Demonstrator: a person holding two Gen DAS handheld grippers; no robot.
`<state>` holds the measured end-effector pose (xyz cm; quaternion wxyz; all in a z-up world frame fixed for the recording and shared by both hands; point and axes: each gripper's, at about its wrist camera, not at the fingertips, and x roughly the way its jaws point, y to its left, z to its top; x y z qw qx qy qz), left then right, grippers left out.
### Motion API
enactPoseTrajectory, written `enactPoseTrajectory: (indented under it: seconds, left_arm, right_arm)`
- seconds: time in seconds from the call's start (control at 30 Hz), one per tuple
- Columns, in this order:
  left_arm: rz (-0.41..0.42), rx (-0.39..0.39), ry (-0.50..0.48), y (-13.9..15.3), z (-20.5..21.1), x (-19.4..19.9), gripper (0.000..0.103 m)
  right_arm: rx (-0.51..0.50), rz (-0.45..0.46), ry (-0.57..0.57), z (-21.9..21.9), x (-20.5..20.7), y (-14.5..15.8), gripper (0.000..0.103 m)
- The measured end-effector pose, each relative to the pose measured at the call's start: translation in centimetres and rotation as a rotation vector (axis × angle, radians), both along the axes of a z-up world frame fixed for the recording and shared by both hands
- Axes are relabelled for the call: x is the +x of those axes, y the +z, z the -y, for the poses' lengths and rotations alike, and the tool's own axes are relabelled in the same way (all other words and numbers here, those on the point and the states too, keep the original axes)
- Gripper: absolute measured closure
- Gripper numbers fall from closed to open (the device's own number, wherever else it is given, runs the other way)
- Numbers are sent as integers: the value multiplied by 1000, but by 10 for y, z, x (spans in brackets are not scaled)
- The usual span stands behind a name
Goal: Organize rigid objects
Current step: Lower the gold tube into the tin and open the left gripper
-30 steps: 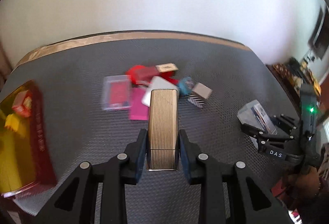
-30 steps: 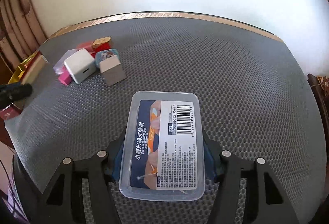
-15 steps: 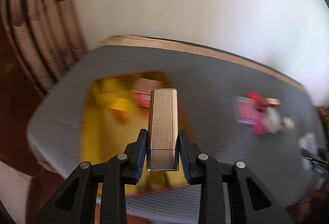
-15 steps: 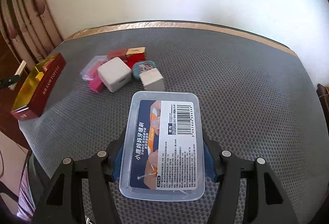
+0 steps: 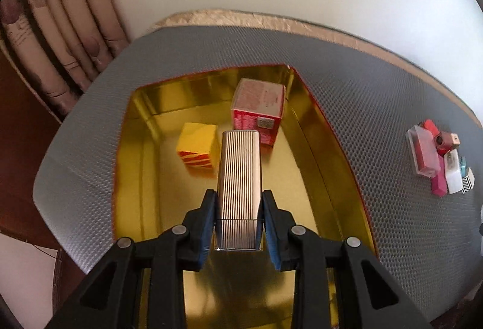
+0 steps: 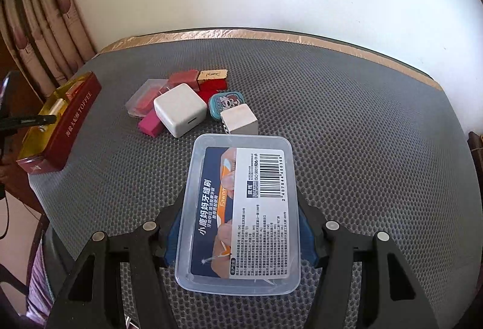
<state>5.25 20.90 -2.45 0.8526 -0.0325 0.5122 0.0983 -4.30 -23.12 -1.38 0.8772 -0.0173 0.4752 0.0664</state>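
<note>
My left gripper [image 5: 238, 223] is shut on a ribbed gold metal case [image 5: 239, 184] and holds it above the open gold-lined tin [image 5: 329, 147]. A yellow box [image 5: 197, 147] and a red box [image 5: 258, 111] lie in the tin. My right gripper [image 6: 238, 235] is shut on a clear plastic box [image 6: 241, 214] with a blue and white label, above the grey mat. The tin shows at the left in the right wrist view [image 6: 72, 120], with the left gripper [image 6: 27, 120] over it. A pile of small objects lies mid-mat: a white charger cube [image 6: 180, 109], a pink bar [image 6: 149, 123], a teal tin [image 6: 225, 104].
The grey mesh mat [image 6: 347, 117] covers a round table with a tan rim. A curtain [image 6: 39, 27] hangs at the left and a white wall stands behind. The pile also shows at the far right in the left wrist view [image 5: 437, 156].
My left gripper has swung left with the gold case, from over the pile to above the tin. My right gripper has drawn back a little with the plastic box.
</note>
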Motion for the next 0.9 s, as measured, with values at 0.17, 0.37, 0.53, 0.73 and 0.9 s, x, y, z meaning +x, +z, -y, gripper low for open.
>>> enactPoseTrajectory:
  seconds: [0.17, 0.37, 0.53, 0.73, 0.9]
  left_arm:
    - [-38, -29, -3, -11, -3, 14, 72]
    - [-7, -17, -2, -2, -7, 13, 67]
    - [108, -67, 56, 27, -10, -27, 64]
    - [190, 13, 184, 49, -11, -99, 43]
    - [235, -42, 294, 53, -24, -149, 42]
  right_arm:
    - [1, 5, 11, -6, -1, 5, 45]
    - [-2, 13, 37, -18, 1, 13, 45]
    - [16, 39, 104, -49, 7, 31, 45]
    - [61, 81, 278, -132, 24, 64, 44]
    - [138, 39, 431, -227, 50, 74, 44]
